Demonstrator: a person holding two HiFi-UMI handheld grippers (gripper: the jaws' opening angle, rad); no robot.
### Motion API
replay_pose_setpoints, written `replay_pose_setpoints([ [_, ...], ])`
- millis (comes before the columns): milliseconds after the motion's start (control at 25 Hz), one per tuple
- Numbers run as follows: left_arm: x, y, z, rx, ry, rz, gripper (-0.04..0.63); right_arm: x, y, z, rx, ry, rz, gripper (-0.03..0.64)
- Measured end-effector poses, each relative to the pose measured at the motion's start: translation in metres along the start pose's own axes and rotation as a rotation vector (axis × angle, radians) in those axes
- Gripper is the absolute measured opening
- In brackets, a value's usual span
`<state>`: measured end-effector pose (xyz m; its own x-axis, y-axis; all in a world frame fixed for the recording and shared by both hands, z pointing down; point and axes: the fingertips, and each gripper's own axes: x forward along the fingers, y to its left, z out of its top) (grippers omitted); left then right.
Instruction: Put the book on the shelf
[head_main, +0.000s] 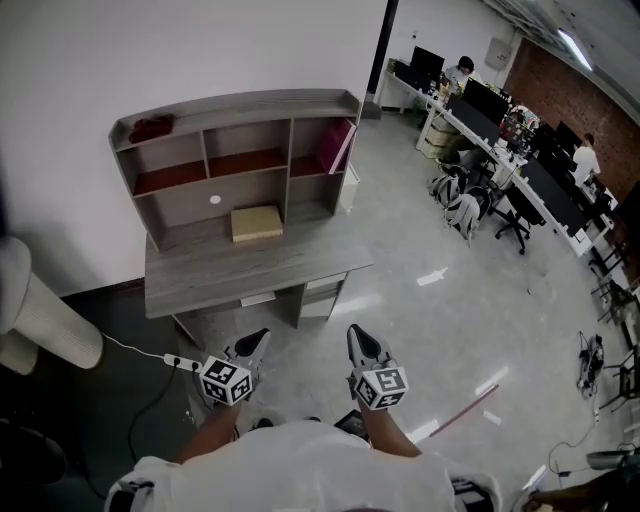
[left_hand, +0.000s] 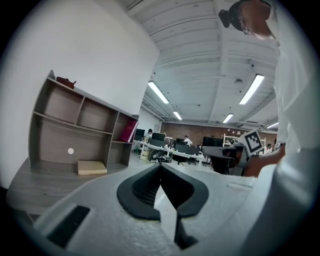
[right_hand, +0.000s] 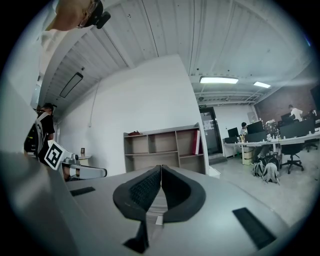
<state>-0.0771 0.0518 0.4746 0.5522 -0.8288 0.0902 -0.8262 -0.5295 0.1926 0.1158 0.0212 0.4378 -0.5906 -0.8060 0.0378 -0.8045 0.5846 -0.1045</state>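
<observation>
**White shirt, grey claws, patterned cubes**

The person wears a plain white shirt (head_main: 300, 465), loose and softly creased across the shoulders, with the forearms bare below it. A small dark camera unit (right_hand: 98, 14) sits at the head. The left claw (head_main: 261, 336) and the right claw (head_main: 356, 331) look alike. Each has a smooth, pale grey shell that tapers to a point. Inside, each is lined with black ridged pads (left_hand: 142, 189) whose edges draw a teardrop outline. Flat black rectangular inlays (right_hand: 254, 227) are set into the grey shells. At the back of each claw rides a white marker cube (head_main: 226, 381), its faces printed with black square patterns.
</observation>
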Motion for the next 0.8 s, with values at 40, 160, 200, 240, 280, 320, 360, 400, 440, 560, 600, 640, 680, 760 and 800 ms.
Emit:
replay_pose_setpoints([
  [40,0.002,0.0,0.0,0.001,0.003,-0.003,0.009,0.001,-0.002,0.0,0.0,-0.001,0.0,0.017],
  [160,0.009,-0.001,-0.002,-0.009,0.007,-0.011,0.009,0.0,-0.01,-0.001,0.01,-0.004,-0.001,0.017],
  [200,0.011,-0.003,-0.003,-0.014,0.009,-0.015,0.009,0.0,-0.013,-0.001,0.016,-0.003,-0.003,0.017],
  [240,0.014,-0.003,-0.003,-0.019,0.011,-0.02,0.009,0.0,-0.016,-0.002,0.022,-0.003,-0.005,0.017],
  [280,0.016,-0.004,-0.003,-0.024,0.012,-0.025,0.009,0.001,-0.018,-0.002,0.03,-0.003,-0.006,0.017],
  [320,0.019,-0.005,-0.002,-0.026,0.012,-0.029,0.009,0.002,-0.021,-0.001,0.038,-0.003,-0.005,0.017],
  [360,0.021,-0.005,-0.001,-0.025,0.012,-0.032,0.009,0.003,-0.023,-0.001,0.045,-0.004,-0.005,0.017],
  [400,0.023,-0.005,0.0,-0.023,0.013,-0.035,0.009,0.004,-0.025,-0.002,0.049,-0.005,-0.005,0.017],
  [440,0.025,-0.004,0.0,-0.021,0.013,-0.036,0.009,0.004,-0.026,-0.003,0.05,-0.006,-0.005,0.017],
  [560,0.031,-0.005,-0.001,-0.022,0.013,-0.034,0.009,0.005,-0.033,-0.005,0.053,-0.005,-0.001,0.017],
  [600,0.034,-0.005,-0.001,-0.022,0.015,-0.033,0.009,0.006,-0.036,-0.005,0.055,-0.006,0.001,0.017],
  [640,0.038,-0.005,-0.002,-0.022,0.018,-0.032,0.009,0.007,-0.04,-0.004,0.057,-0.007,0.003,0.017],
  [680,0.042,-0.006,-0.002,-0.023,0.022,-0.033,0.009,0.007,-0.044,-0.004,0.058,-0.009,0.003,0.017],
  [760,0.05,-0.01,-0.005,-0.023,0.032,-0.037,0.009,0.007,-0.053,-0.002,0.061,-0.012,0.002,0.017],
  [800,0.055,-0.012,-0.006,-0.023,0.036,-0.039,0.009,0.006,-0.057,-0.002,0.062,-0.013,0.002,0.017],
])
